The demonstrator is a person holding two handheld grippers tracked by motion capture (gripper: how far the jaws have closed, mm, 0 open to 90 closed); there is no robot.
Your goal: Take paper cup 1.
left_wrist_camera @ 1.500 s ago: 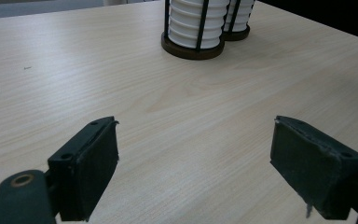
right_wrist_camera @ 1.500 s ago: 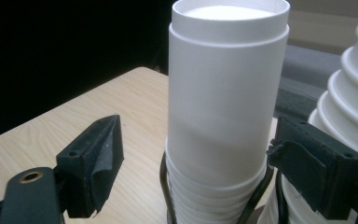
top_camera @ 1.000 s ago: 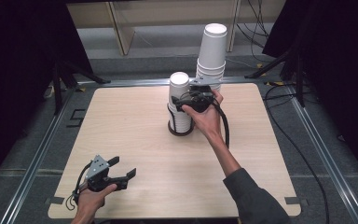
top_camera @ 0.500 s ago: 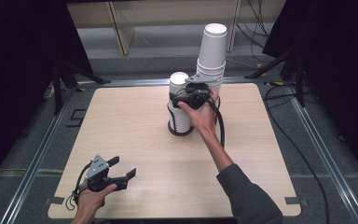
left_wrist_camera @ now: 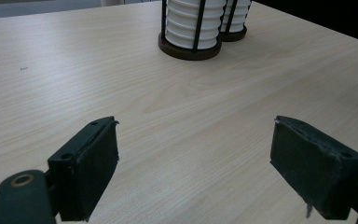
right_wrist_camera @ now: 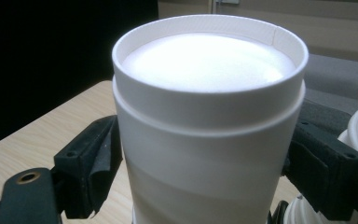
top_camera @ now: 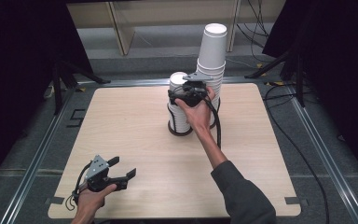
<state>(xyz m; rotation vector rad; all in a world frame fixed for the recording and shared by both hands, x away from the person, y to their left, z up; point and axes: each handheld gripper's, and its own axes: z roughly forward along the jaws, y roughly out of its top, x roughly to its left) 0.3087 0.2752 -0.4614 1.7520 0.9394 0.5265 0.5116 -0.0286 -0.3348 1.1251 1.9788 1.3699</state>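
Two stacks of white ribbed paper cups stand just above the centre of the high view, each in a black wire holder with a round base: the shorter stack (top_camera: 179, 112) on the left and the taller stack (top_camera: 213, 56) touching or just beside it on the right, reaching toward the top of the frame. My right gripper (top_camera: 186, 91) is at the top of the shorter stack, its jaws closed on either side of the top white cup (right_wrist_camera: 205, 140), which sits upright between the pads in the right gripper view. The taller stack crowds that gripper at the right edge of the view, so there is little room on that side. Its black cable (top_camera: 216, 126) hangs down along the forearm. My left gripper (top_camera: 123, 167) sits at the lower left of the pale wooden table (top_camera: 130, 121), near the bottom edge, jaws spread wide with nothing between them. Bare wood lies between it and the holders. In the left gripper view the base of the shorter stack's holder (left_wrist_camera: 189, 46) stands at the top centre, well apart from the jaws. Left and right of the stacks the tabletop is open up to its rounded corners.
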